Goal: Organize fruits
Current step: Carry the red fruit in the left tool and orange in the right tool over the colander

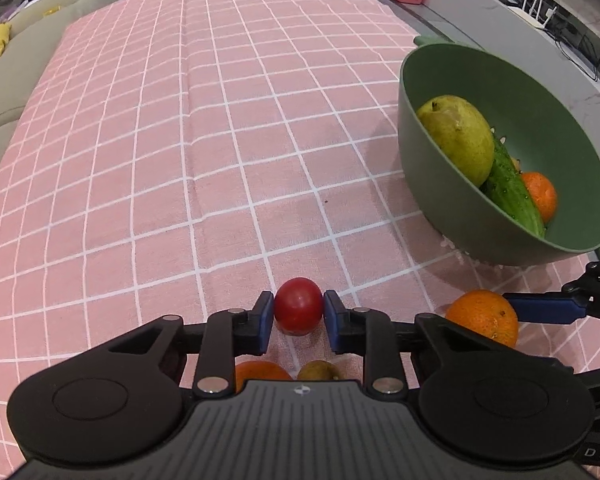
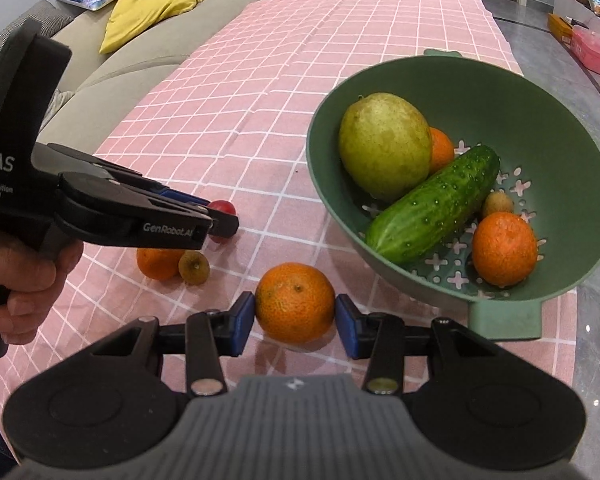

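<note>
Both tools are closed on fruit low in their own frames. The left tool has its blue pads pressed on a small red tomato, smooth and glossy, sitting on the tabletop under a pink cloth with a white grid. The right tool holds a mandarin, round with dimpled peel, at its widest part.

The green plastic bowl, a strainer with cross-shaped holes in its base, fills the right of both frames. It already carries a large pear, a bumpy cucumber, two more mandarins and a small brown fruit. Another mandarin and a small brownish fruit lie on the cloth at lower left in the right wrist view.

The tomato's slick, soft skin could slip out or split if squeezed harder. The two tools sit close together, so lifting both toward the bowl could knock them. A dropped mandarin could roll off the heaped fruit.
</note>
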Demonstrator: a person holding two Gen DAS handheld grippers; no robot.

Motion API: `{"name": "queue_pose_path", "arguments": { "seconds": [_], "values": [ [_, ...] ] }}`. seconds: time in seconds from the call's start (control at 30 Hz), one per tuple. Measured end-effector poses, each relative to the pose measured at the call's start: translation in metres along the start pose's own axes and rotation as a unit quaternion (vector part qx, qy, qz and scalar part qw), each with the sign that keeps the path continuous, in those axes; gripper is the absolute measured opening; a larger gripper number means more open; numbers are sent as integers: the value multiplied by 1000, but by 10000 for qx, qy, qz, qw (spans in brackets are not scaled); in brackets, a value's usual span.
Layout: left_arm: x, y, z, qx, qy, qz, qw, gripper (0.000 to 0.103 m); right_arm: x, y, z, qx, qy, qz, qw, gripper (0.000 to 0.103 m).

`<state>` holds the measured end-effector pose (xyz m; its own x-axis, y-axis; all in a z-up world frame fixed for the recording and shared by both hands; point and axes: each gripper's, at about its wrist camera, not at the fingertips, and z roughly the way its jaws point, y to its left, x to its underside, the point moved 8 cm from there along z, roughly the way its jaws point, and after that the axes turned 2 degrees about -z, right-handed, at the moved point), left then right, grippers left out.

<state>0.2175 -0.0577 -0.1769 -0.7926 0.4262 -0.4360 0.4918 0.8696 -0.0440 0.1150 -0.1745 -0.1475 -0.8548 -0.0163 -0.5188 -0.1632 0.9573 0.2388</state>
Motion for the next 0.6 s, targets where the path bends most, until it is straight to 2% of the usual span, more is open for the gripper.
{"name": "queue_pose_path", "arguments": {
  "seconds": [0.27, 0.47, 0.6],
  "values": [
    [-9, 2, -47, -123, -261, 171, 9994, 30, -10, 9, -13, -127, -126, -34, 9998, 41],
    [-25, 0, -88, -258, -616, 111, 9977, 30, -26, 15, -36, -213, -422, -57, 9989, 41],
    [-30, -14, -106, -291, -753, 239, 9964, 30, -37, 10, -54, -196, -627, 13, 9978, 41]
  ]
}}
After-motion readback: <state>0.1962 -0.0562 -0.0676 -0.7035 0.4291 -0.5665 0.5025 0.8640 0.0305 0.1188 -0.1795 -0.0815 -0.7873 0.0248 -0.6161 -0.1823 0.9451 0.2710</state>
